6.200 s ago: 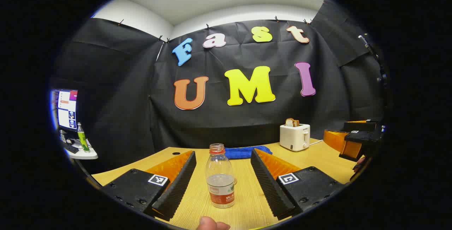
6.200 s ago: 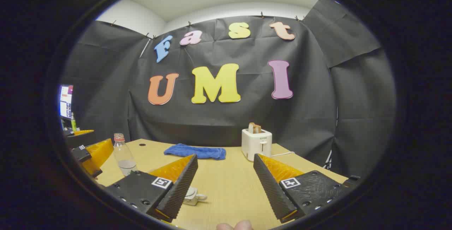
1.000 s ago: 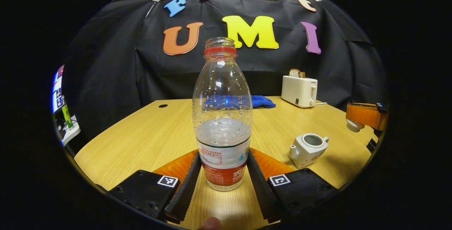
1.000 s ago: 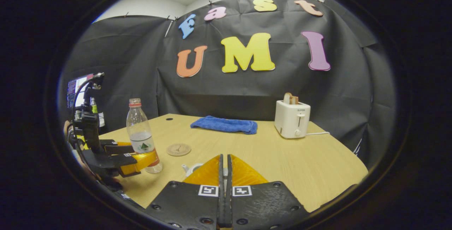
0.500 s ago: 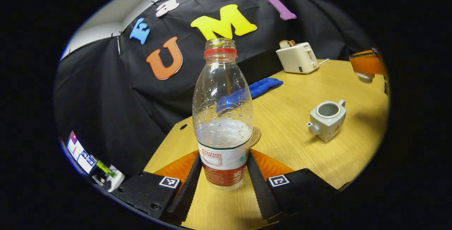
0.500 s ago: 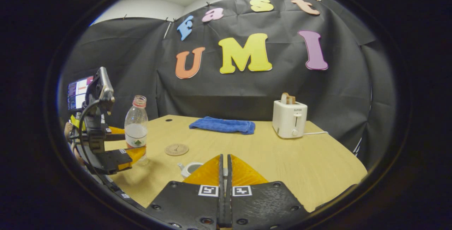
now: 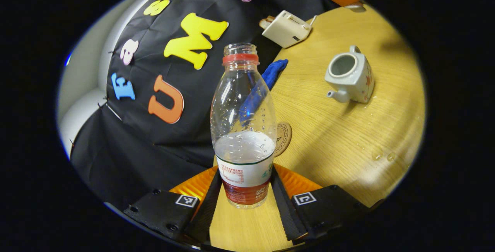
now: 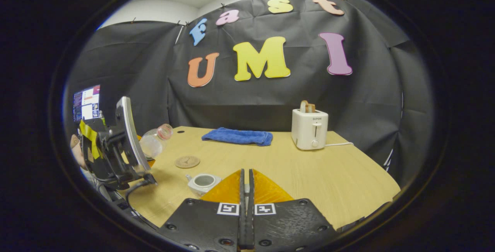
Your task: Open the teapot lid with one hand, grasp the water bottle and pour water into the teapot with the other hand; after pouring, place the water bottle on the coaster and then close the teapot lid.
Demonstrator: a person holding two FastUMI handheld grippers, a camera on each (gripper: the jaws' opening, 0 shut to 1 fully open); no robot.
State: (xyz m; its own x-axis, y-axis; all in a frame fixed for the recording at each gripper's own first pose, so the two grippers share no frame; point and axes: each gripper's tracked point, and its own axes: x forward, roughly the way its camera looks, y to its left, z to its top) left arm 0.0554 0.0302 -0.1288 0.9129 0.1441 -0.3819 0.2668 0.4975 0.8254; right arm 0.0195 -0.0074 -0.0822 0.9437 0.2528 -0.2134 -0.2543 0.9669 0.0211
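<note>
Meanwhile left claw (image 7: 244, 201) pinches tilted water bottle (image 7: 243, 128), well apart from lidless teapot (image 7: 348, 74).

Black cloth wall (image 8: 270, 101) behind wooden table (image 8: 309, 174).

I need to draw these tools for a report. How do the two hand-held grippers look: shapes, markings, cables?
Each hand-held gripper has two wedge-shaped fingers on blocky bases with screw heads; every base carries a small square black-and-white tag. The left hand-held gripper has ridged finger faces. From the right hand-held gripper view, the left one shows a dark body, a curved plate, yellow tape and a black cable.
</note>
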